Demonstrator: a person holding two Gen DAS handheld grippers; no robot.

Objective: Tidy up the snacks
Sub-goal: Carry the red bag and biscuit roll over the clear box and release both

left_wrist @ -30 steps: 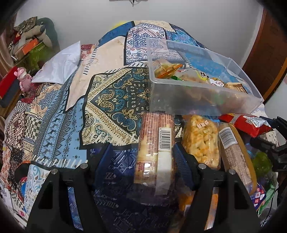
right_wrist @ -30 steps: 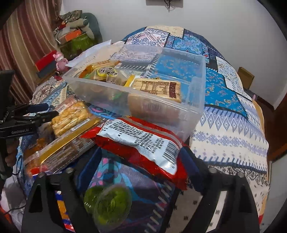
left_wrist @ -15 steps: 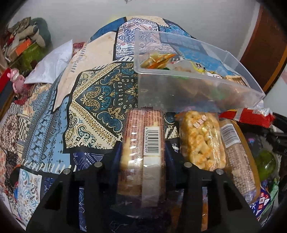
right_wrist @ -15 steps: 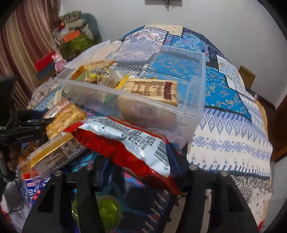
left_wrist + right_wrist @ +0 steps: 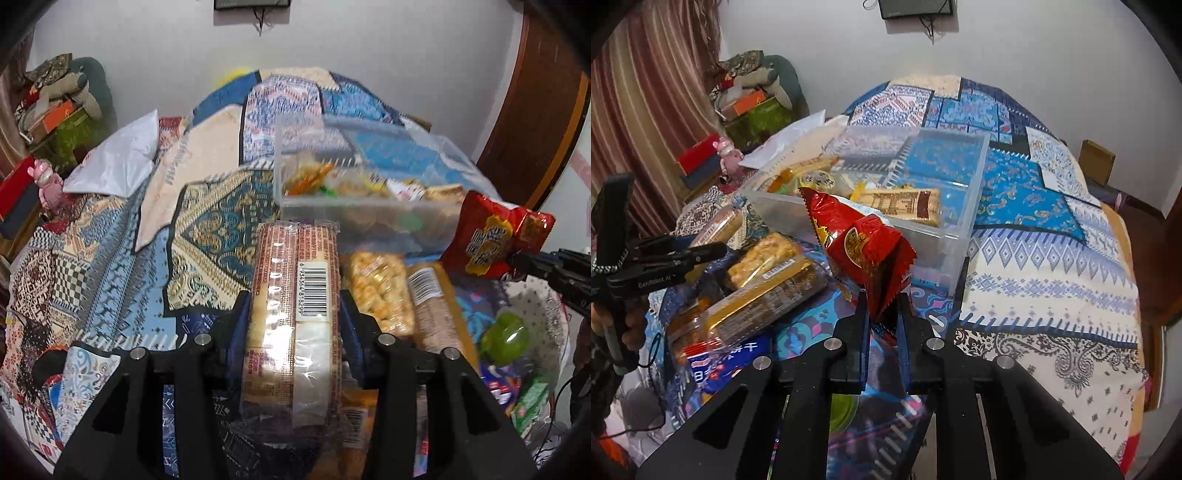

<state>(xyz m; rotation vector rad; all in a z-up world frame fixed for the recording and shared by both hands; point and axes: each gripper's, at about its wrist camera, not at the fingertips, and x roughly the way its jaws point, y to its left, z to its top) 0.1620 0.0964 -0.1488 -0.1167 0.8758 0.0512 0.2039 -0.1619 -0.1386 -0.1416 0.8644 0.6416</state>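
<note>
My left gripper point(image 5: 294, 306) is shut on a long clear pack of biscuits point(image 5: 295, 291) with a barcode, held lifted above the bedspread. My right gripper point(image 5: 883, 306) is shut on the crimped end of a red snack bag point(image 5: 860, 243), held up in front of the clear plastic bin point(image 5: 964, 236). The bin holds several snacks, among them a brown wafer pack point(image 5: 905, 201). In the left wrist view the bin point(image 5: 365, 206) lies ahead and the red bag point(image 5: 491, 236) hangs at the right.
Loose snacks lie on the bed beside the bin: a yellow puffed pack point(image 5: 764, 254), a long gold-edged pack point(image 5: 764, 299), a blue pack point(image 5: 716, 369) and a green jelly cup point(image 5: 506, 332). A white pillow point(image 5: 118, 158) and clutter point(image 5: 750, 99) sit at the left.
Both grippers closed and lifted. The left one clamped the biscuit pack and raised it. The right one closed on the red bag's end and lifted it upright.
</note>
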